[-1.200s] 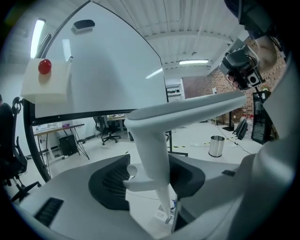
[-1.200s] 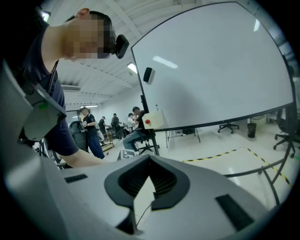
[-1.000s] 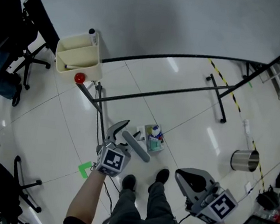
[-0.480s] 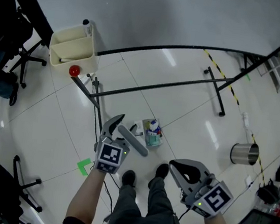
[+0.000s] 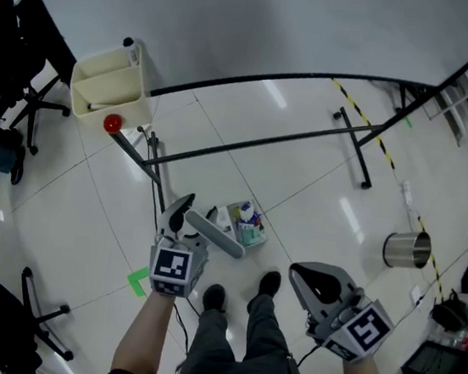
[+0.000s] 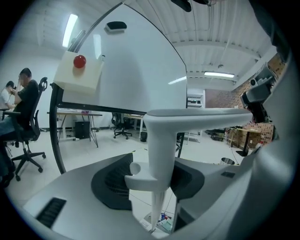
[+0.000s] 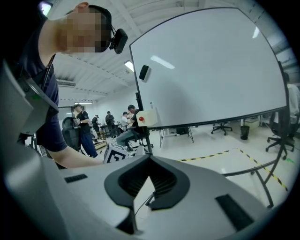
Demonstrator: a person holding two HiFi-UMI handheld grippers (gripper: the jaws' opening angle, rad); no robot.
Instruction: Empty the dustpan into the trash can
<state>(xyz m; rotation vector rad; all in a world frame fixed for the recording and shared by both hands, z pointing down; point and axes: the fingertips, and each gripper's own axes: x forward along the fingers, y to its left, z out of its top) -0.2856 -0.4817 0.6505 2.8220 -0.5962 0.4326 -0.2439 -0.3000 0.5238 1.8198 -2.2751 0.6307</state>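
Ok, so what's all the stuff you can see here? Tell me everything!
whiteboard: one, white, on a black stand, across the top
tray: one, cream, at the whiteboard's left end
ball: one, red, just below the tray
dustpan: one, grey, colourful rubbish in it, in front of the shoes
trash can: one, shiny metal, on the floor at right
office chairs: two, black, left side
tape mark: one, green, on the floor
striped tape: one line, yellow and black, floor at upper right
shoes: two, black, bottom middle
left gripper: one, grey, closed on the dustpan's long handle
right gripper: one, grey, closed, holding nothing
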